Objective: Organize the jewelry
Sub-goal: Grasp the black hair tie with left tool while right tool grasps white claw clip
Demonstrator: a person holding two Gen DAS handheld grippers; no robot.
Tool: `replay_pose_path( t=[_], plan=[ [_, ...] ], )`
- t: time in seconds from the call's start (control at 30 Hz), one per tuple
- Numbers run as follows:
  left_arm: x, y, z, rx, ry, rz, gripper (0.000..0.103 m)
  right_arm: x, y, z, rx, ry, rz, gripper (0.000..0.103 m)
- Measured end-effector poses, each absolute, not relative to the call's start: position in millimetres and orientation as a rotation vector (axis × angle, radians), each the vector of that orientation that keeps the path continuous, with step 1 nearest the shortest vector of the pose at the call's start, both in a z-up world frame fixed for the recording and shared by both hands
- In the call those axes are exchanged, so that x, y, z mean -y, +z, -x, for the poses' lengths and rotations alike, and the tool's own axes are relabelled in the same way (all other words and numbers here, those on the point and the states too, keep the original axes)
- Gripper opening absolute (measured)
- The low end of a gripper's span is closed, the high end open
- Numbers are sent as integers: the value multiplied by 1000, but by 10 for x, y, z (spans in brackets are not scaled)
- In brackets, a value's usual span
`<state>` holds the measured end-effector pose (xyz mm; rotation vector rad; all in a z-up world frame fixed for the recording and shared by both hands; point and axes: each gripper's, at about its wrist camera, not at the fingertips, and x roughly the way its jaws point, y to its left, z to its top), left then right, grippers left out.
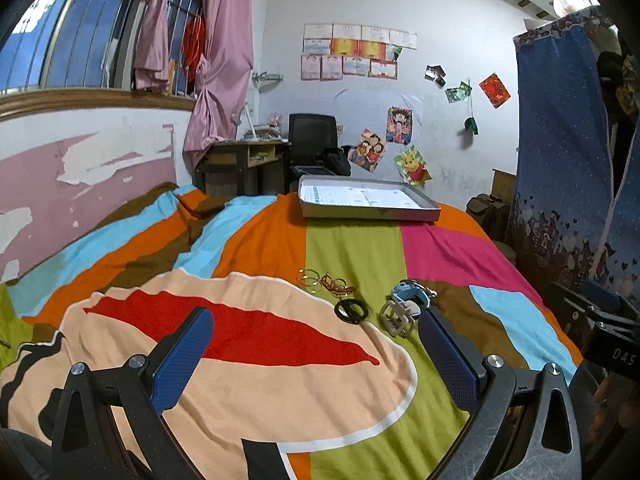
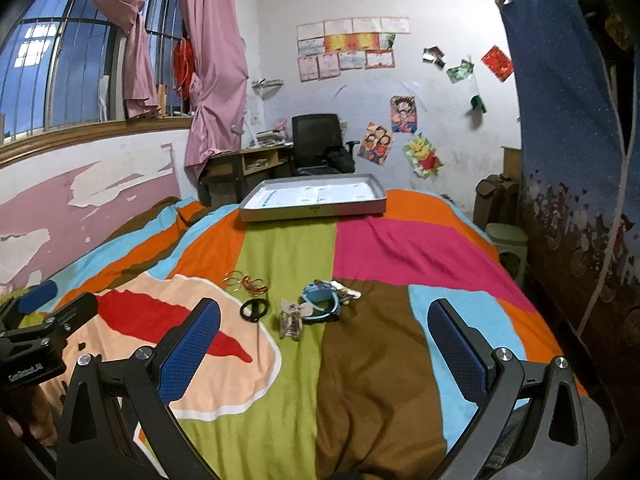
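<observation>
jewelry: thin gold bangles (image 1: 308,280), black ring (image 1: 351,310), cream chain-link piece (image 1: 396,317), blue band (image 1: 412,298) lying clustered on the striped bedspread (image 1: 352,248), nearer than the grey tray (image 1: 370,213) | left gripper (image 1: 316,344) gaping, grasping nothing | right gripper (image 2: 324,336) gaping, grasping nothing

Bed (image 1: 256,240) under bright patchwork cover. Far end: shallow grey tray (image 1: 368,213), paper-lined. Mid-bed, green stripe: thin gold and red bangles (image 1: 316,282), black ring (image 1: 351,310) just beside, beige chain-link piece (image 1: 396,317), blue band (image 1: 412,298) touching it.
</observation>
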<state>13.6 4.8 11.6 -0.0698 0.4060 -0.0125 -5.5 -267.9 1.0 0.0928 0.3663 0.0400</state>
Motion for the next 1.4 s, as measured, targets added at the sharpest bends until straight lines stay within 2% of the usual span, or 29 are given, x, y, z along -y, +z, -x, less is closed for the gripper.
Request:
replay_pose_path(
  t=[0.37, 0.63, 0.73, 0.8, 0.87, 1.0, 1.13, 1.3, 1.4],
  plan=[
    [-85, 30, -805, -542, -68, 24, 103, 2726, -7, -420, -449, 104, -117, 102],
    [-64, -288, -1587, -629, -156, 24, 102, 2627, -163, -1131, -550, 187, -97, 102],
    [-22, -446, -1844, -669, -201, 32, 94, 2591, -284, -1368, -597, 201, -112, 96],
    [-12, -577, -2011, -699, -222, 40, 85, 2553, -394, -1523, -633, 210, -120, 91],
    [-16, -674, -2127, -725, -235, 47, 81, 2503, -526, -1680, -669, 219, -120, 80],
    [-10, -844, -2319, -760, -262, 57, 71, 2447, -752, -1896, -726, 234, -131, 76],
    [29, -953, -2455, -794, -308, 58, 62, 2379, -926, -2077, -779, 243, -145, 68],
    [51, -1109, -2647, -847, -361, 86, 42, 2257, -1095, -2235, -828, 276, -126, 62],
    [26, -1214, -2749, -881, -390, 120, 36, 2154, -1202, -2318, -864, 290, -108, 57]
  ],
)
